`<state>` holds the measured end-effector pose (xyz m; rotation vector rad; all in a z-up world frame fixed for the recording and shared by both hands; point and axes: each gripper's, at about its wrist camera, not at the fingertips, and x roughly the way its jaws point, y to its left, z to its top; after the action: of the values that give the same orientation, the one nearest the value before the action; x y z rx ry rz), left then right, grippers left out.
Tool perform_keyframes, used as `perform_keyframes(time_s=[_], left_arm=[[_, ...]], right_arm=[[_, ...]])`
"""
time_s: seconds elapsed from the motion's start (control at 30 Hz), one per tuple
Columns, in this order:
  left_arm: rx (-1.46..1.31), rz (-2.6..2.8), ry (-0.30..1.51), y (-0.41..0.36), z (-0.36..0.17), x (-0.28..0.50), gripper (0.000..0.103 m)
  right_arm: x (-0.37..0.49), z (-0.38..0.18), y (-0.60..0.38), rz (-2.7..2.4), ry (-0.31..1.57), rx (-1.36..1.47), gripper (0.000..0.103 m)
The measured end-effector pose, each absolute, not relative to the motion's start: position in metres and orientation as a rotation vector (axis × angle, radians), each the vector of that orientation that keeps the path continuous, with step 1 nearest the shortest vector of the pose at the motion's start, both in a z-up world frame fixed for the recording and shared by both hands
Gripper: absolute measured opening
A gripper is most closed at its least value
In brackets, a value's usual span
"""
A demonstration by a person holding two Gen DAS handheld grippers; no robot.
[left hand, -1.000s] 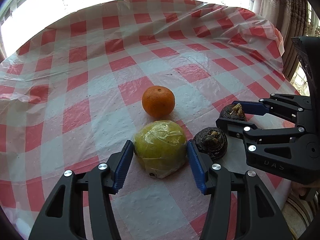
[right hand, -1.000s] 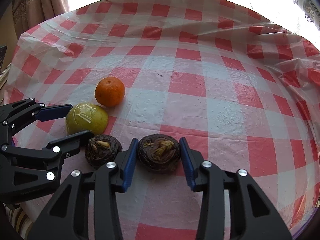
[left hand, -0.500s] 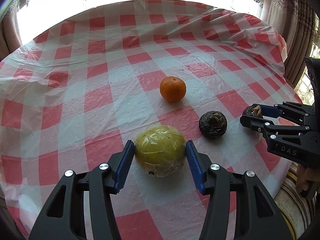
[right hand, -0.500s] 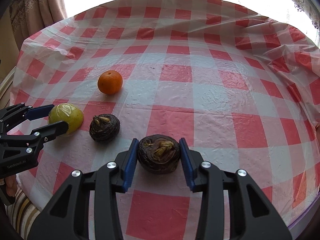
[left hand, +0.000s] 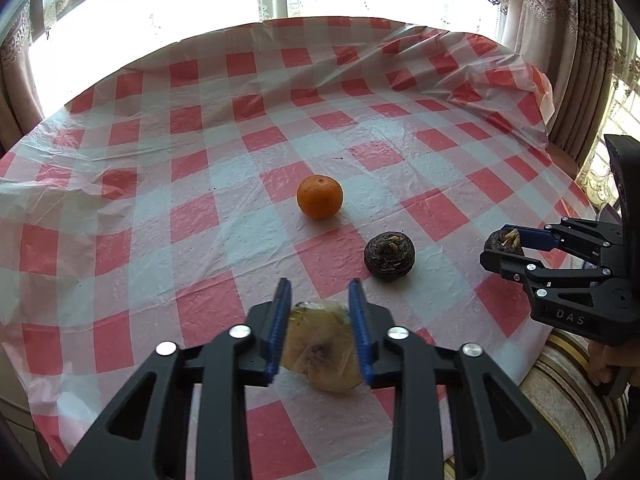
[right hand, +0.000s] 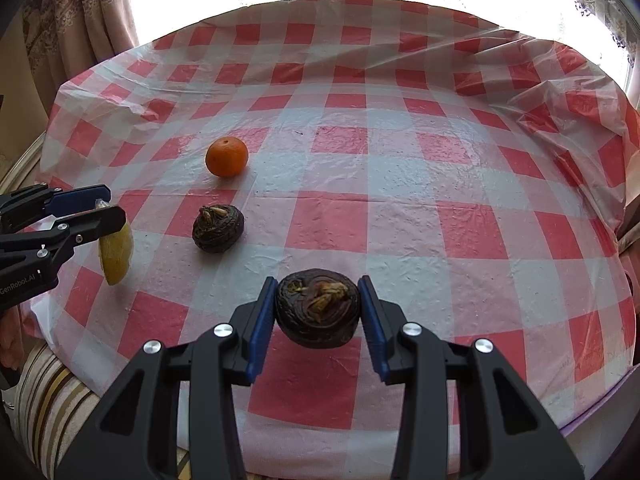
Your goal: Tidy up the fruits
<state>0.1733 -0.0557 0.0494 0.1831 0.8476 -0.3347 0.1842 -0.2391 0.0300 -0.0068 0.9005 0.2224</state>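
Note:
My left gripper (left hand: pixel 320 322) is shut on a plastic-wrapped yellow fruit (left hand: pixel 320 354), held above the table's near edge and tilted; it shows at the left of the right wrist view (right hand: pixel 117 254). My right gripper (right hand: pixel 318 314) is shut on a dark brown wrinkled fruit (right hand: pixel 318 308), lifted over the near part of the table; it shows at the right of the left wrist view (left hand: pixel 507 240). An orange (left hand: pixel 320 196) and a second dark brown fruit (left hand: pixel 389 255) rest on the red-and-white checked tablecloth (left hand: pixel 200 208).
The round table's cloth hangs over the edge, with wrinkled plastic at the far right (right hand: pixel 560 100). Curtains (right hand: pixel 80 20) and bright windows stand behind. A striped cushion (right hand: pixel 52 396) lies below the near edge.
Both grippers have lifted and pulled back toward the near edge with their fruits. The yellow fruit has tipped in the left gripper. The orange and second dark fruit stayed put.

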Motion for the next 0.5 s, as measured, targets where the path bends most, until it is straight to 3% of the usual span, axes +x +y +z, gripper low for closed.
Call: perform_keyframes(time_s=[0.27,0.33,0.4,0.5], left_arm=[[0.105,-0.363,0.868,-0.039,0.051,0.173,0.023],[0.104,-0.372,0.866,-0.035,0.051,0.167,0.032],[0.107,-0.384,0.87,-0.033,0.049,0.161,0.055],[0.137,-0.395,0.882,-0.036,0.04,0.154,0.072]], right_arm=[[0.175,0.03,-0.246,0.222,0.902,-0.002,0.041],[0.172,0.03,-0.247,0.222,0.902,-0.003,0.041],[0.168,0.03,-0.249,0.222,0.899,-0.003,0.041],[0.165,0.031,-0.249,0.223,0.897,-0.002,0.041]])
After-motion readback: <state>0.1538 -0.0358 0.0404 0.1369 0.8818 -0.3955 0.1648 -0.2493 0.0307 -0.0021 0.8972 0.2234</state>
